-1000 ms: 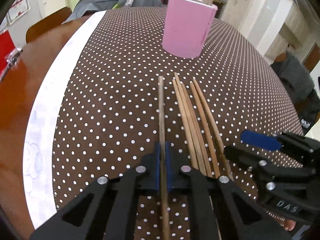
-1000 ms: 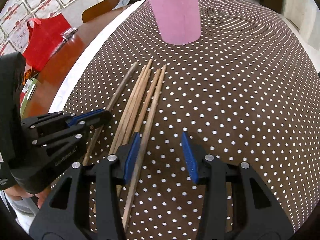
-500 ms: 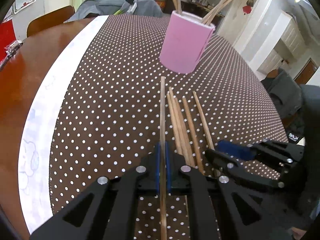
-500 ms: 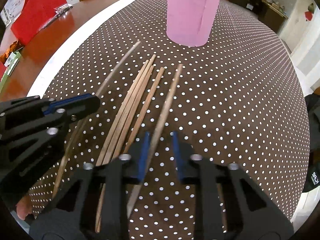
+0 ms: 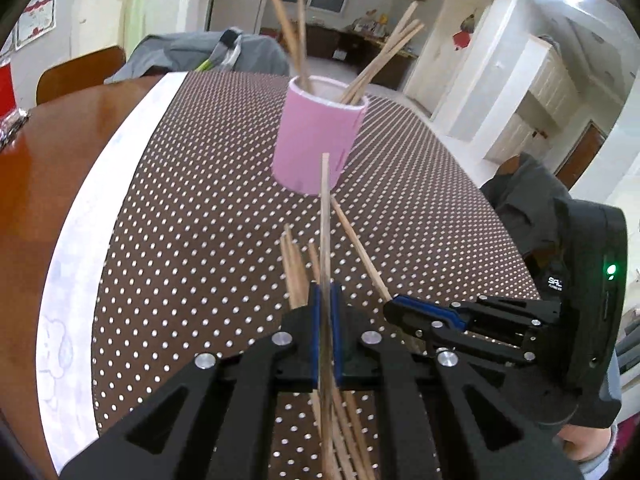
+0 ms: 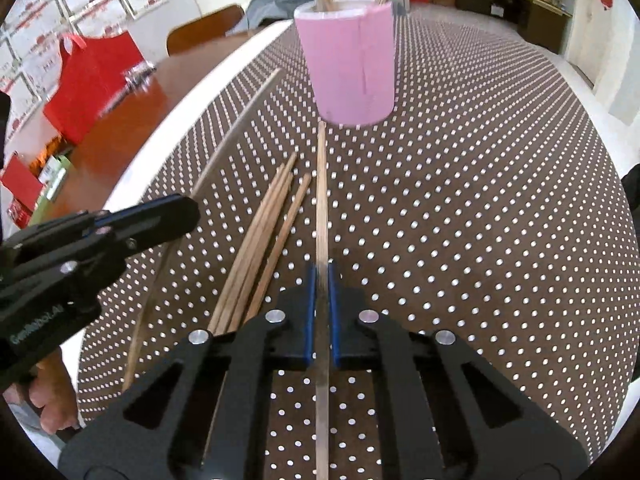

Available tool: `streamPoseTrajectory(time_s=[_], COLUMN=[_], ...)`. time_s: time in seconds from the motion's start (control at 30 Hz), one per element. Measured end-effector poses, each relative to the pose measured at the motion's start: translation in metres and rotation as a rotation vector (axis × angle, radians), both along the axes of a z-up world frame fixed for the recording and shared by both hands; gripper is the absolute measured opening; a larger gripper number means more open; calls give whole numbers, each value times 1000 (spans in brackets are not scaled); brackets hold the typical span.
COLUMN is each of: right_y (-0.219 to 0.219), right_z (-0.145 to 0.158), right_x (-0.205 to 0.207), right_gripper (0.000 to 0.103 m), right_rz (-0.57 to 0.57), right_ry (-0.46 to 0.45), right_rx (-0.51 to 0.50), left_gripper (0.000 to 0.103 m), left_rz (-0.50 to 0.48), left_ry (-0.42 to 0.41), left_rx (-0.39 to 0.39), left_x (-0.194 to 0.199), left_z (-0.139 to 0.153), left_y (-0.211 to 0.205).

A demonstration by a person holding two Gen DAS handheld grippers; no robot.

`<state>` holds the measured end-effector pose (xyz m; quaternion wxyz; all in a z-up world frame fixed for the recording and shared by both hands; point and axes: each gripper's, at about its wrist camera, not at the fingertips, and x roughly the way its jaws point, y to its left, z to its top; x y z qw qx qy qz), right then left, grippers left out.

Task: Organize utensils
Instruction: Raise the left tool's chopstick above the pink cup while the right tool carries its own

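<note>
A living room with white doors and a dark sideboard lies behind a round worktop [image 5: 60, 184] covered by a brown cloth with white dots [image 6: 480, 200]. A pink cup [image 5: 316, 144] stands at twelve o'clock in both views, with several chopsticks already leaning in it.

The left claw [image 5: 325, 332] is clamped on one chopstick [image 5: 325, 216], whose tip points toward the cup. The right claw [image 6: 320, 312] has just been closing and now pinches a second chopstick [image 6: 321, 192], whose far end lies just short of the cup's base. Between the two, at about ten o'clock from the right claw, a small bunch of loose chopsticks [image 6: 264, 236] rests on the cloth, the sticks touching or nearly so.

These sticks look light, thin and stiff, of plain wood, so they should not slip much against the blue pads. Being narrow and round, they can pivot in the grip; a hold nearer the middle would probably keep the tip from swinging while it is aimed at the cup's mouth. A hard squeeze seems needless. The tall cup might tip if a stick knocks its rim.
</note>
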<state>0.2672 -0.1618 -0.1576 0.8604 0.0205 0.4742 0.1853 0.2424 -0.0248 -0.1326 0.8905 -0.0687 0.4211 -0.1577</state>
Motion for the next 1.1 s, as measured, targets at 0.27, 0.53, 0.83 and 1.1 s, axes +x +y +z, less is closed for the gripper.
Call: streamPoseTrajectory(time_s=[0.27,0.53,0.83,1.1], right_y=[-35,-38,-49,-44], right_z=[40,91,122,138], right_x=[-13,-13,5,23], right_gripper=[7,7,7,7], right_rz=[-26,-41,-101,-154], right_ry=[-124,-289,-458,-625], right_rx=[151,271,340,350], left_gripper=[6,6,6,6], left_rz=[-26,-36,-13,4], left_ry=[-138,-264,-399,-505], left_rx=[-54,-61,-111,-178], left_x=[-5,6,29,51], left_z=[34,66,98,109], left_y=[-10,-19,-17,-13])
